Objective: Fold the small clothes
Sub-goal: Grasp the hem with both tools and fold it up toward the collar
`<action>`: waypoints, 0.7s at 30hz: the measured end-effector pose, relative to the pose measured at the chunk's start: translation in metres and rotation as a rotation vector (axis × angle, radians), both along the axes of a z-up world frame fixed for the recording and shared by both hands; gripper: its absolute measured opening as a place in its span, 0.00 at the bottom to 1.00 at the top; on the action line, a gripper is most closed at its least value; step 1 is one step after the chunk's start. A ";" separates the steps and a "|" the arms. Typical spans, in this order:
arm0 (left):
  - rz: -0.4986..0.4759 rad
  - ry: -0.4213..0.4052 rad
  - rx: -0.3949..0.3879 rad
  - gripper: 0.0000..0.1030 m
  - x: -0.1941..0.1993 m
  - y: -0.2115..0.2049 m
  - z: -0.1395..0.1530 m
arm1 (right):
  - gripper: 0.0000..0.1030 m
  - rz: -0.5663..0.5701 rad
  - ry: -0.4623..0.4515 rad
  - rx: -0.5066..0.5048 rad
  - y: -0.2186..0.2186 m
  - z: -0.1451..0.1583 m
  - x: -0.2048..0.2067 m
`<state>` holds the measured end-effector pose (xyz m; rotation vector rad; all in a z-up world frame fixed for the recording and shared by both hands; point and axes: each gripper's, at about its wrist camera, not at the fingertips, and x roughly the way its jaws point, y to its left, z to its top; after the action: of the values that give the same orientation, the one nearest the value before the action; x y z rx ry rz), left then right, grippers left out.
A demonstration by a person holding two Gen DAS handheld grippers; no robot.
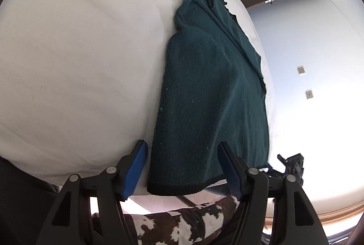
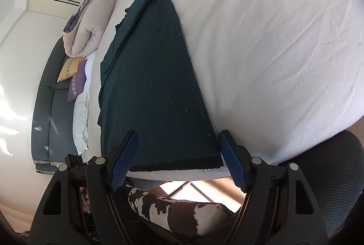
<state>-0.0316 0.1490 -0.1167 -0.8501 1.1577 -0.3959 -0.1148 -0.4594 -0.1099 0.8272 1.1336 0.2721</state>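
Note:
A dark teal fleece garment point(image 1: 211, 90) lies folded lengthwise along the edge of a white bed point(image 1: 79, 51). Its black-trimmed hem hangs slightly over the near edge. My left gripper point(image 1: 182, 167) is open, its blue-padded fingers point(image 1: 136, 167) on either side of the hem without holding it. In the right wrist view the same garment point(image 2: 157, 85) runs away from me on the white sheet point(image 2: 273, 51). My right gripper point(image 2: 177, 158) is open, straddling the hem's near right corner, empty.
A dark sofa point(image 2: 52, 108) with yellow and purple cushions and a rolled duvet point(image 2: 88, 24) stands to the left of the bed. A brown-and-white patterned trouser leg point(image 2: 173, 210) is below the grippers. A black mesh chair point(image 2: 336, 176) is at right.

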 end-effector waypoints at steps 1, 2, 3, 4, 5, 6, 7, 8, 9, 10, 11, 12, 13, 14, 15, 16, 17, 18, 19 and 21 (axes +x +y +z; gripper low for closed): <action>0.006 0.005 -0.015 0.65 0.001 0.000 -0.001 | 0.70 -0.001 -0.001 0.006 0.000 -0.001 0.000; 0.005 0.007 -0.022 0.65 0.001 0.001 -0.002 | 0.70 -0.002 -0.001 0.012 -0.001 -0.001 -0.001; -0.006 0.005 -0.013 0.64 0.001 0.000 -0.001 | 0.70 -0.004 -0.002 0.020 -0.002 -0.002 -0.001; -0.021 0.003 0.007 0.63 0.002 -0.003 0.001 | 0.70 -0.005 -0.002 0.028 -0.003 -0.002 -0.001; -0.034 0.003 0.030 0.59 0.002 -0.005 0.003 | 0.70 -0.004 -0.003 0.032 -0.003 -0.003 -0.001; -0.046 0.005 0.057 0.56 0.003 -0.007 0.005 | 0.70 -0.004 -0.004 0.034 -0.003 -0.004 -0.001; -0.053 0.011 0.071 0.47 0.003 -0.007 0.005 | 0.70 -0.002 -0.003 0.034 -0.003 -0.003 -0.001; -0.057 0.020 0.076 0.31 0.003 -0.006 0.004 | 0.70 0.000 -0.003 0.032 -0.003 -0.003 -0.001; -0.059 0.031 0.078 0.23 0.003 -0.005 0.001 | 0.70 0.002 -0.002 0.031 -0.003 -0.004 -0.001; -0.060 0.043 0.082 0.13 0.002 -0.004 -0.002 | 0.70 0.006 -0.002 0.029 -0.002 -0.004 -0.001; -0.059 0.050 0.080 0.11 0.001 -0.003 -0.005 | 0.70 0.010 -0.002 0.027 -0.001 -0.004 -0.001; -0.057 0.049 0.072 0.11 -0.001 -0.002 -0.006 | 0.70 0.012 -0.002 0.025 0.000 -0.005 -0.003; -0.056 0.049 0.071 0.10 -0.002 -0.002 -0.007 | 0.68 0.015 -0.002 0.024 0.000 -0.005 -0.003; -0.056 0.049 0.074 0.09 -0.003 -0.003 -0.007 | 0.66 0.017 0.000 0.021 0.001 -0.005 -0.004; -0.057 0.048 0.080 0.09 -0.003 -0.004 -0.006 | 0.65 0.017 0.003 0.017 0.001 -0.005 -0.004; -0.057 0.045 0.087 0.08 -0.002 -0.005 -0.005 | 0.60 0.017 0.004 0.014 0.001 -0.006 -0.004; -0.056 0.041 0.092 0.07 -0.002 -0.005 -0.004 | 0.53 0.017 0.009 0.008 0.001 -0.006 -0.004; -0.055 0.041 0.092 0.07 -0.002 -0.005 -0.004 | 0.49 0.016 0.013 0.002 0.001 -0.007 -0.005; -0.048 0.039 0.090 0.06 -0.002 -0.004 -0.004 | 0.39 0.014 0.019 -0.005 0.001 -0.008 -0.005; -0.039 0.034 0.087 0.06 -0.002 -0.004 -0.004 | 0.29 0.013 0.028 -0.014 -0.001 -0.010 -0.006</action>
<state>-0.0333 0.1454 -0.1205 -0.7618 1.2157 -0.3609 -0.1208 -0.4600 -0.1195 0.8140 1.1668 0.2640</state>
